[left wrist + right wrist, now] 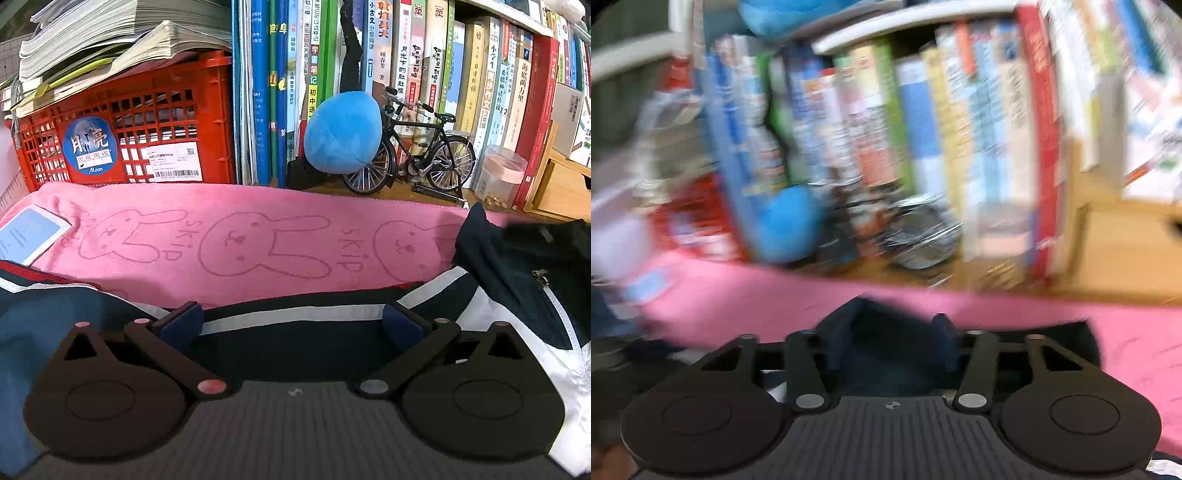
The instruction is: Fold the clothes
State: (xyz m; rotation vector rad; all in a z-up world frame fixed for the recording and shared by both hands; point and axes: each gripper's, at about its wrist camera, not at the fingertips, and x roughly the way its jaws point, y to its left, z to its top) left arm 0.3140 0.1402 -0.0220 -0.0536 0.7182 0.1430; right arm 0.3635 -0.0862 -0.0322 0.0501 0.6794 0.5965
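Observation:
A navy jacket [295,343] with white and red stripes lies on a pink rabbit-print towel [240,240]. Its zipped front [543,280] bunches up at the right. My left gripper [291,325] hovers low over the striped edge, its jaws wide open with the cloth below and between them. In the blurred right wrist view, my right gripper [888,343] has its jaws apart. A raised fold of the navy jacket [871,317] stands between them on the pink towel [1126,332]; the pads do not seem to press it.
Behind the towel stand a red crate [155,122] under stacked books, a row of upright books [424,74], a blue plush ball [343,133], a model bicycle [417,155], a plastic jar [502,173] and a wooden drawer box [561,188]. A blue-white card [29,232] lies on the towel's left end.

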